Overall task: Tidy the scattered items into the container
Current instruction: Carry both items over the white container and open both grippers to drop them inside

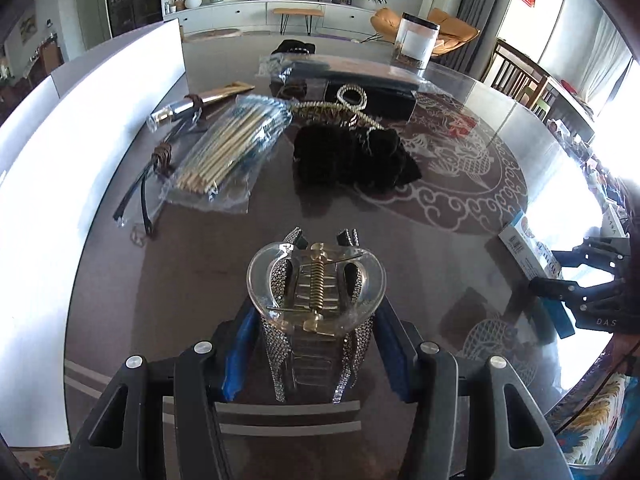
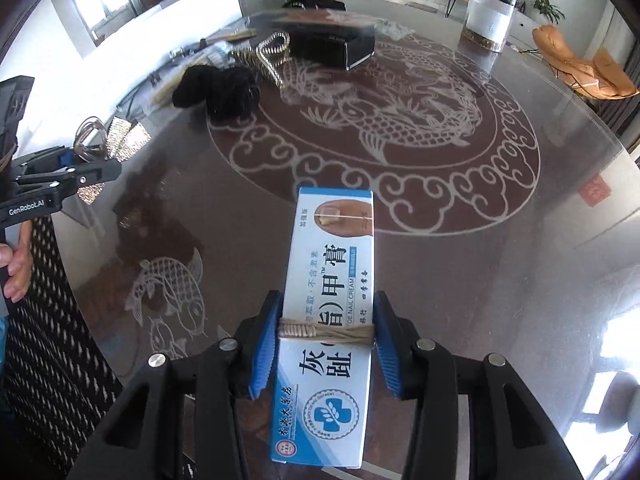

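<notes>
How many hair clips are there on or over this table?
2 that I can make out. A clear rhinestone claw clip is held in the left gripper. A gold, pearl-edged hair clip lies on the table beside the black fabric. More could hide under that clutter.

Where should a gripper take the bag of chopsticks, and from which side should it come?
Grip the bag of chopsticks across its middle, coming from above. It lies flat on the table, long and narrow, so the jaws should close across its short width.
</notes>
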Available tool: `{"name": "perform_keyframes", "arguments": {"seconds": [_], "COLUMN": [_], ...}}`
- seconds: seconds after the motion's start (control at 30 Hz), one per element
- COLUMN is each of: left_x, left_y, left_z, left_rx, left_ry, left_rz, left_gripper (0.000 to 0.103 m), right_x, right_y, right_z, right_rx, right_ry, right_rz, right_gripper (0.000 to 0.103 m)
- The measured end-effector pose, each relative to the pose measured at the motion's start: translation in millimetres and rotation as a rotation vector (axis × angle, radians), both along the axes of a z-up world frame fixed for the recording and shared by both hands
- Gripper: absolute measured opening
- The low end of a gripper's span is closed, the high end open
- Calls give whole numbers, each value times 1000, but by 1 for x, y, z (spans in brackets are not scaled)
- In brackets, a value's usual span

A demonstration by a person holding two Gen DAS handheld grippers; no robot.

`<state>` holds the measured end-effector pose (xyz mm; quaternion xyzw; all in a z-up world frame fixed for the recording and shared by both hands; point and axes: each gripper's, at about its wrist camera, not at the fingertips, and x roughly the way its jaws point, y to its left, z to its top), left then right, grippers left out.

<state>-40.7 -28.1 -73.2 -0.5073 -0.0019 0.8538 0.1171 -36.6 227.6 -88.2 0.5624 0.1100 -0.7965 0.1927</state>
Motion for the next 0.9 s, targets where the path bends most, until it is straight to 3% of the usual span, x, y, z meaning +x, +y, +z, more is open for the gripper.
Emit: {"name": "perform_keyframes", "arguments": {"seconds": [0.07,0.17,0.2,0.27,0.4,0.53,0.7,0.8,0.9], "left_x": [1,0,1,3,7,10,7,4,-5], "left_y": [0,-3,-4,-10,-30,-62,-125,-172,-220], "left_z": [-6,-11,-10,-2,30,74,127,149,155], "left_rx": [3,12,13,31,82,125,118,63,35], "left_ry": [-7,-13,-13,0,46,106,166,198,188], "left_rz": [-2,6,12,25,63,101,194,280,371], "left_gripper": [55,55,55,55,55,55,55,55,55], "right_x": [-2,-7,-7,-8,-9,-16,-37,-56,-76], "right_y": [-3,-9,-12,-13,-13,-22,-64,-95,-153], "right_z": [-3,-8,-7,-4,15,52,112,143,178], "right_rx": [15,60,65,58,-14,-126,-243,-323,-406], "right_ry": [-9,-24,-23,-33,-39,-9,44,55,81], "right_rz": [5,27,40,43,39,38,93,128,192], "right_gripper": [60,67,65,42,42,42,42,42,42]}}
